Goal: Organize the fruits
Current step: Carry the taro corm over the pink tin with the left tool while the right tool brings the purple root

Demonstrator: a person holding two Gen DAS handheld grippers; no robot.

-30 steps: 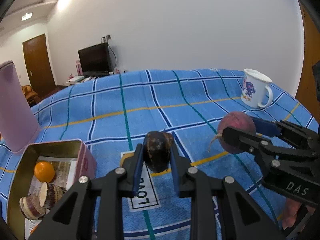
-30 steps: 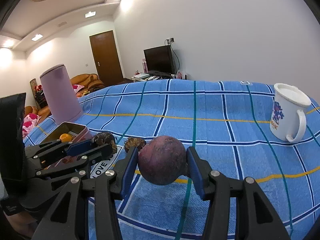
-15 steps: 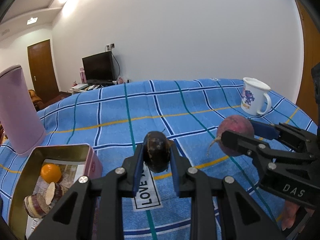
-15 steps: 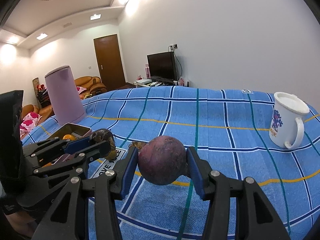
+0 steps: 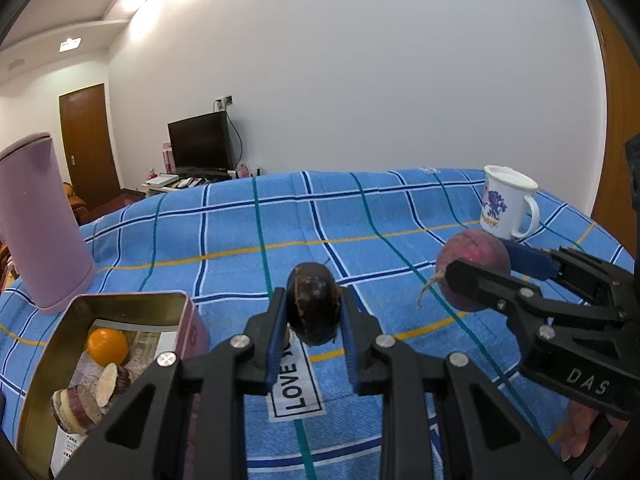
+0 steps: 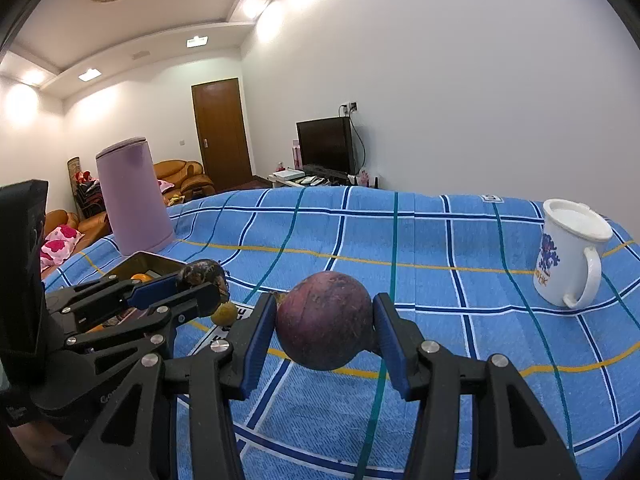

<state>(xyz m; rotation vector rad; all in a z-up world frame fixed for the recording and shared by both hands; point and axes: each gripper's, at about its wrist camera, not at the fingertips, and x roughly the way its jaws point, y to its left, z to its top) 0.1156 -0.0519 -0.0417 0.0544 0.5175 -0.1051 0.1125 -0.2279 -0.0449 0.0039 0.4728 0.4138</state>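
White walls and a dark TV point(image 5: 201, 142) sit behind a tabletop point(image 5: 280, 220) draped in blue plaid cloth. Landmark here is the pink tin point(image 5: 182, 300), open, at the near left of the cloth. Inside it: an orange point(image 5: 107, 346) and a few pale cut slices point(image 5: 90, 394) with purple rims. Just behind the tin stands a tall lilac canister point(image 5: 44, 224), upright.

Left claw point(image 5: 314, 326) is clamped tight on a small dark brown fruit point(image 5: 314, 306), lifted clear of the cloth, just right of the tin. Below it lies a white label point(image 5: 296, 384) reading "LOVE", flat on the cloth. From the right wrist view a small yellowish fruit point(image 6: 225, 313) rests on the cloth under that claw, beside the label.

Right claw point(image 6: 325, 326) is clamped on a round purple fruit point(image 6: 325, 320), both blue pads pressing its sides, also held above the cloth and well to the right of the tin. In the left wrist view a thin stem trails from it toward the tin.

Far right of the tin, well apart from everything, a white mug point(image 5: 506, 202) with a blue print stands upright, handle turned right. A door point(image 6: 222, 132) and an orange sofa point(image 6: 182, 178) show beyond the tabletop's far left edge.
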